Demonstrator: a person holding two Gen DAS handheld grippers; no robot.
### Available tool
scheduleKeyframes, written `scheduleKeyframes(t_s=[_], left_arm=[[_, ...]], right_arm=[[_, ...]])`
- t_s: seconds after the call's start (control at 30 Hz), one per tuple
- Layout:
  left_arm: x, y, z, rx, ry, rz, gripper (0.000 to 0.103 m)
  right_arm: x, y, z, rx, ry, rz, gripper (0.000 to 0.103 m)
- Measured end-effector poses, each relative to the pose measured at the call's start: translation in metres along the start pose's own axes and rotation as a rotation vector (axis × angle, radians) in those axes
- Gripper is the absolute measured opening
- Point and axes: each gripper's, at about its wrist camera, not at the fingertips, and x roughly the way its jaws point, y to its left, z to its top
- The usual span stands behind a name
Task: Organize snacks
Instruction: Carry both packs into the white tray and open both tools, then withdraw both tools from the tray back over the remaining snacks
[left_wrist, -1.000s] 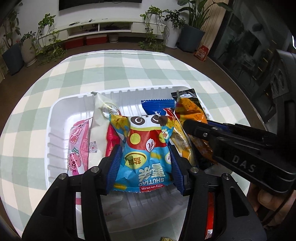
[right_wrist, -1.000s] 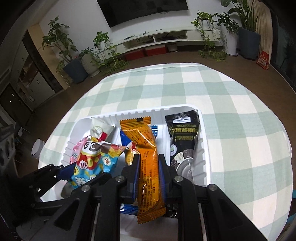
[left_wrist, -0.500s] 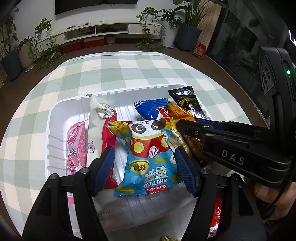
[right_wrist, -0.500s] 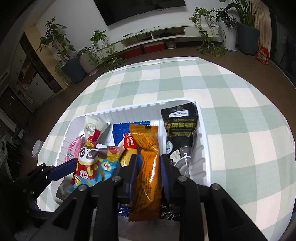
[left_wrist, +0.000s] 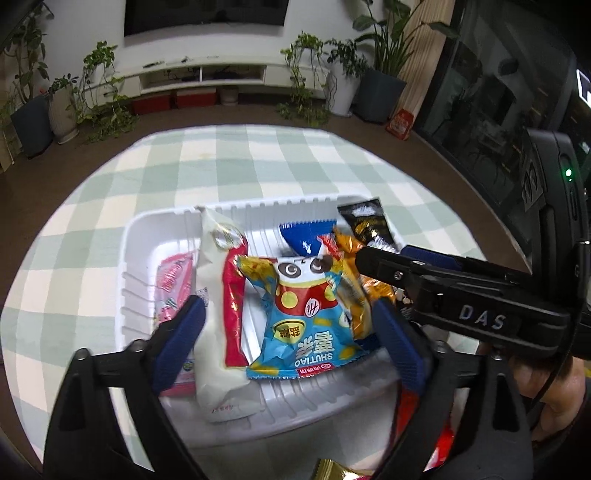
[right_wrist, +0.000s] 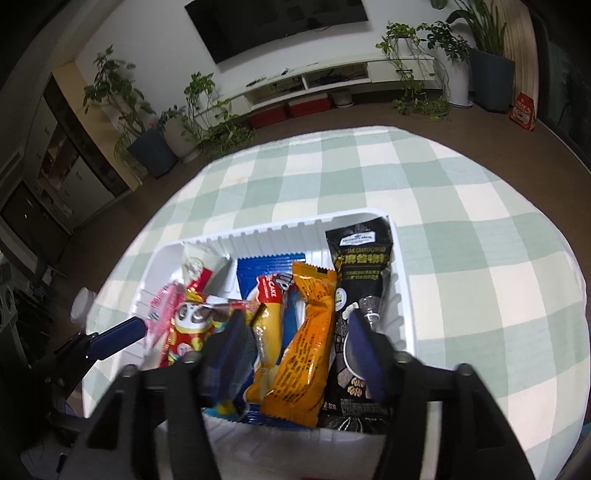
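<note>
A white tray (left_wrist: 159, 225) on the checked table holds several snack packets. The blue cartoon snack bag (left_wrist: 306, 321) lies in it between the fingers of my left gripper (left_wrist: 288, 341), whose jaws are opening wide and stand apart from the bag. The orange packet (right_wrist: 306, 332) lies in the tray (right_wrist: 402, 280) beside a black packet (right_wrist: 364, 258). My right gripper (right_wrist: 295, 347) straddles the orange packet, its jaws opening with the pads off it. A pink packet (left_wrist: 173, 284), a white-red packet (left_wrist: 218, 295) and a blue packet (left_wrist: 306, 236) lie alongside.
The round table wears a green-and-white checked cloth (right_wrist: 461, 206), bare beyond and right of the tray. A red packet (left_wrist: 443, 443) and a gold wrapper (left_wrist: 328, 472) lie at the near edge. A hand (left_wrist: 535, 376) holds the right gripper. Potted plants and a TV cabinet stand far back.
Both grippers opened: the left let go of the blue cartoon bag and drew back a little upward, the right let go of the orange packet. Both packets now rest in the tray.
</note>
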Motion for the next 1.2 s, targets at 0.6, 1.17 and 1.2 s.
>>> scheduleKeyframes(t_s=[0.6,1.17,1.2], left_arm=[[-0.146,0.005,-0.146,-0.085,-0.097,-0.062,0.103],[-0.134,-0.028,-0.241,-0.235,0.096,-0.001,0.092],[-0.132,-0.027,-0.239,-0.231,0.106,0.004,0.089]], right_arm=[[-0.137,-0.023,-0.113,0.125,-0.136,0.177,0.097],[-0.146,-0.006,-0.219,0.114,-0.048,0.104,0.093],[-0.147,-0.007,-0.219,0.113,-0.051,0.104,0.092]])
